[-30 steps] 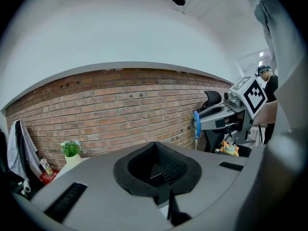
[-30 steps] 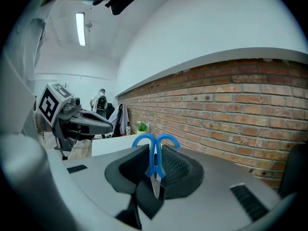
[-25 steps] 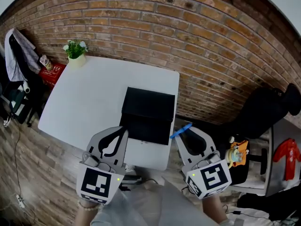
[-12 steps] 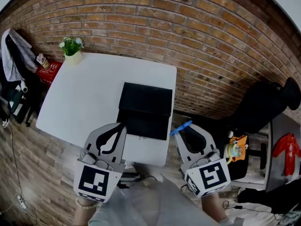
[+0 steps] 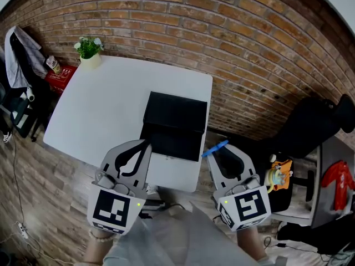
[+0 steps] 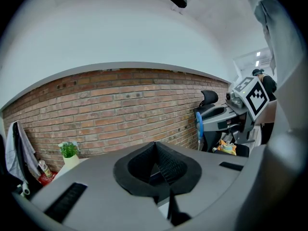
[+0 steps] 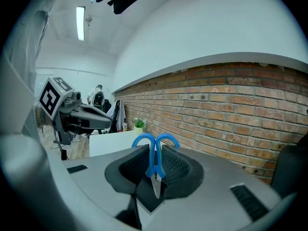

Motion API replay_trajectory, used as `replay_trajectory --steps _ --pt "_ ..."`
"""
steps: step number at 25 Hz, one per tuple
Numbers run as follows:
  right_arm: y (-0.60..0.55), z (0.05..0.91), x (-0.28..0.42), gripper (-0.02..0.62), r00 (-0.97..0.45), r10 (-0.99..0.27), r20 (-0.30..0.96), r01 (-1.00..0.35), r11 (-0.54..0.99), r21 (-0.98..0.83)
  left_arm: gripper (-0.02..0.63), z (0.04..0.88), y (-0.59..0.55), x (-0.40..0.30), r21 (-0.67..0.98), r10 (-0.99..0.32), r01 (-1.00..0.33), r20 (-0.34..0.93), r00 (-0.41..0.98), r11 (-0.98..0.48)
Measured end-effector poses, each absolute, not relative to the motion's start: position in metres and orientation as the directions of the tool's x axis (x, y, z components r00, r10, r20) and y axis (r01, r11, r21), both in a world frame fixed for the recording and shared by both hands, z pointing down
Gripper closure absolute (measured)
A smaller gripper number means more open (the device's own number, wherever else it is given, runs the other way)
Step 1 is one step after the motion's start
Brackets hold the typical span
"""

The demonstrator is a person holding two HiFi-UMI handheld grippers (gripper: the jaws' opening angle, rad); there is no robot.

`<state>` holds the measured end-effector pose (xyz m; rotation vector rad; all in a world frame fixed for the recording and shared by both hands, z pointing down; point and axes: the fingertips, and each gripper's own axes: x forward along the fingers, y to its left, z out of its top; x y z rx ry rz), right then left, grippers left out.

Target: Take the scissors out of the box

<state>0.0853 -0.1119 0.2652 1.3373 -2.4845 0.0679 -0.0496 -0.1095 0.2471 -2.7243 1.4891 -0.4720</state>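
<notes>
Scissors (image 5: 214, 149) out of the box (image 5: 176, 114): your right gripper (image 5: 217, 154) pinches the blue-handled pair between its dark pads. It holds them off the right edge of the white table (image 5: 105, 110), near the box's near right corner and apart from it. In the right gripper view the scissors (image 7: 155, 163) stand upright in the grip. The two blue loops rise above the jaw tips and the short steel blades point down into the gap behind. The pads press on the blue shanks just below the loops.

Your left gripper (image 5: 147, 144) has its jaws pressed together with nothing between them, as the left gripper view shows, where the ribbed pads (image 6: 168, 165) meet along one line. In the head view its tip lies over the box's near left corner; whether it touches the box cannot be told. Both grippers point away from you, toward the brick wall (image 5: 233, 32).

The black box lies open on the right half of the table, its lid on the side toward the wall. Its inside is too dark to make out. A small plant (image 5: 89, 50) in a pale pot stands on the table's far left corner, well apart from the box. A black chair (image 5: 310, 127) sits to the right of the table, beyond the right gripper, and wooden floor (image 5: 39, 182) shows to the left, beside the left gripper.
</notes>
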Motion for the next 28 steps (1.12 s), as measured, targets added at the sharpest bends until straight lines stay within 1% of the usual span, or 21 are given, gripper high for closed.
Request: replay_trajectory --steps 28 --pt "-0.1086 0.2706 0.0763 0.495 -0.524 -0.791 0.317 -0.798 0.586 0.143 0.588 0.2516 -0.1067 -0.0552 -0.146 -0.828 -0.828 0.266 0.494 -0.541"
